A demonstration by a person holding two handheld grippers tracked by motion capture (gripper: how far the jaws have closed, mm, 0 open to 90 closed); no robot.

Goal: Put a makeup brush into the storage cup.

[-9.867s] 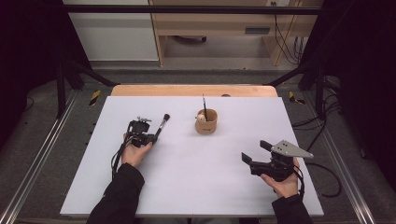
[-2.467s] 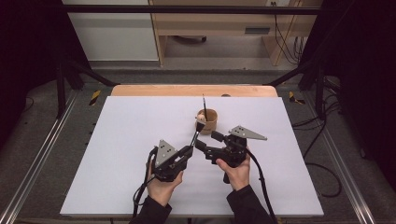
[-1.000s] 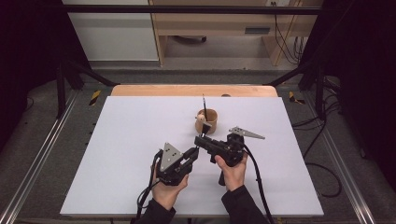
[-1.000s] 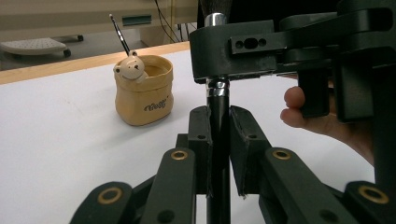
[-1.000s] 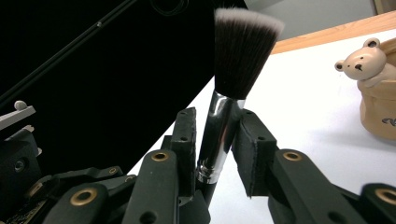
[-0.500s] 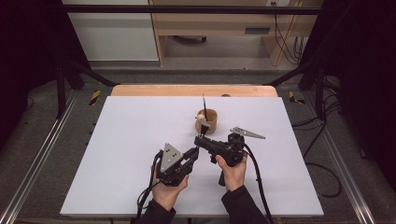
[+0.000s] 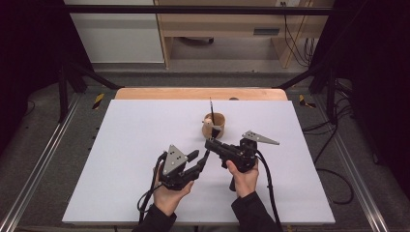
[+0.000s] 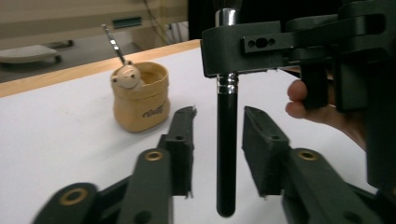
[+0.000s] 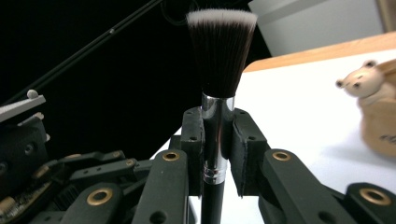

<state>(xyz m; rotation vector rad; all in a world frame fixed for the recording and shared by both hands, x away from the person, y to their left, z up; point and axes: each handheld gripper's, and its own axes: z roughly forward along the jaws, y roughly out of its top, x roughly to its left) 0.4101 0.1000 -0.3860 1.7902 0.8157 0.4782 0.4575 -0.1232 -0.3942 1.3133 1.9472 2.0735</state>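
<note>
Here the right gripper [image 9: 217,140] clamps a makeup brush [image 9: 219,84] by its silver ferrule, jaws pressed against both sides, the dark white-tipped bristles rising above them. In the left gripper view the brush's black handle [image 8: 226,154] hangs between the jaws of the left gripper [image 8: 218,140], which stand apart with a gap on either side of it, touching neither. From the high view the two grippers meet nose to nose near the middle of the white table [image 7: 121,145], left gripper [image 7: 196,164] just beside right gripper [image 7: 215,146]. Beyond the right gripper's jaws stands a small tan cup [image 7: 214,124] with a little bear figure on its rim and a thin dark stick rising from it.
</note>
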